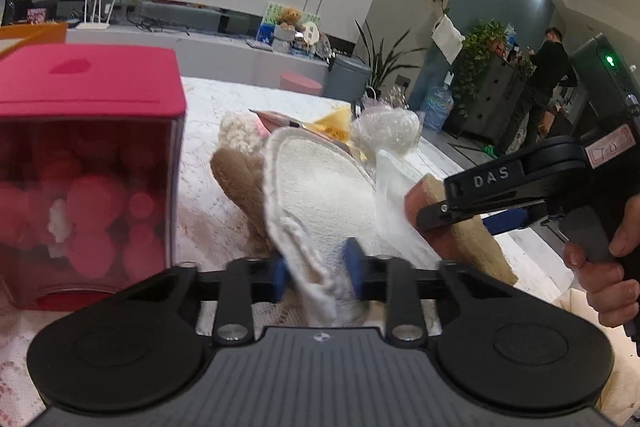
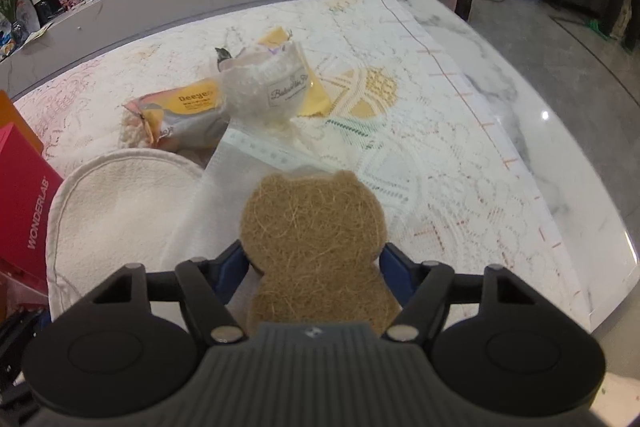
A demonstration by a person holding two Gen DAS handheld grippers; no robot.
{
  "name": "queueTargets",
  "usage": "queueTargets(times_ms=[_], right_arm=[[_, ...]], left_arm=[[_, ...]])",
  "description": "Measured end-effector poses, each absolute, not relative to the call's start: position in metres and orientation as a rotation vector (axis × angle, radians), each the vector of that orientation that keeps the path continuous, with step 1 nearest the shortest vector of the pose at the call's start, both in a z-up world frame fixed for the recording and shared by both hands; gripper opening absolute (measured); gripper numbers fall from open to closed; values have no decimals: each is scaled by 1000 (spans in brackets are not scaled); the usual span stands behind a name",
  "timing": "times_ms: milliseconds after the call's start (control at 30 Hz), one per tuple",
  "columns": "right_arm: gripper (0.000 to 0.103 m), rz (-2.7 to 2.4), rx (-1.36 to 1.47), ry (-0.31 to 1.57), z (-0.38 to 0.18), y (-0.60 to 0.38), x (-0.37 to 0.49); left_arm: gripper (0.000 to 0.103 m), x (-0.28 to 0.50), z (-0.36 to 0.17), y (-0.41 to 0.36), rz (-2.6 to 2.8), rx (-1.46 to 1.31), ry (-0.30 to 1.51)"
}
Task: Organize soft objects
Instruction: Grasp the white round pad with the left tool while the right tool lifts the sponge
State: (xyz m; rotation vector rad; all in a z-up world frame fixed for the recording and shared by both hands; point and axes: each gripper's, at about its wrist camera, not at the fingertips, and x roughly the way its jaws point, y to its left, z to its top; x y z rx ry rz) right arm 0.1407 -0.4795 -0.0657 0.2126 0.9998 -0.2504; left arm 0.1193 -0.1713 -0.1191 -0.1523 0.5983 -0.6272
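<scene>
Pickup step: left tool point(image 1: 318, 269) pinched on white pad point(image 1: 320, 187), right tool point(image 2: 314, 267) clamping bear sponge point(image 2: 316, 227). Next: lift both, stow in red box point(image 1: 88, 163).

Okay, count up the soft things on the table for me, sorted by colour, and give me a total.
White or cream: 3, the oval pad, the mesh bag and the wrapped puff.
Brown: 1, the bear-shaped scrubber.
Orange and grey: 1, the Deeyeo packet.
Total: 5. More may lie hidden behind.

Dim indoor light, fisheye-warped edges, tabletop glare
</scene>
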Motion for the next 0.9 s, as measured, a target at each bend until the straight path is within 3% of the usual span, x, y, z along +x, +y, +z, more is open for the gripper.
queueTargets(times_ms=[133, 167, 200, 267, 500, 633, 700, 733, 767, 800, 867, 900], right_arm=[[72, -237, 199, 1008, -61, -481, 135], [78, -244, 207, 1012, -62, -483, 134], [92, -267, 214, 1011, -62, -486, 132], [100, -307, 210, 1017, -64, -493, 131], [100, -310, 404, 1098, -90, -519, 141], [100, -318, 367, 1130, -102, -515, 145], [79, -294, 369, 1119, -101, -512, 145], [74, -275, 378, 1112, -99, -511, 144], [75, -263, 380, 1105, -96, -508, 144], [74, -265, 359, 1096, -94, -505, 143], [74, -283, 312, 1086, -92, -500, 143], [74, -281, 311, 1096, -94, -499, 143]], left_arm=[[10, 109, -109, -163, -636, -156, 564], [8, 106, -104, -159, -632, -157, 551], [7, 105, -100, -159, -635, -152, 541], [6, 100, -90, -156, -646, -135, 520], [6, 106, -83, -156, -652, -141, 518], [6, 111, -91, -153, -690, -156, 552], [9, 115, -94, -154, -731, -156, 575], [11, 118, -95, -156, -746, -156, 585], [17, 119, -97, -158, -766, -159, 595], [36, 122, -100, -161, -792, -156, 614], [49, 126, -106, -171, -823, -111, 656], [33, 124, -109, -174, -801, -101, 648]])
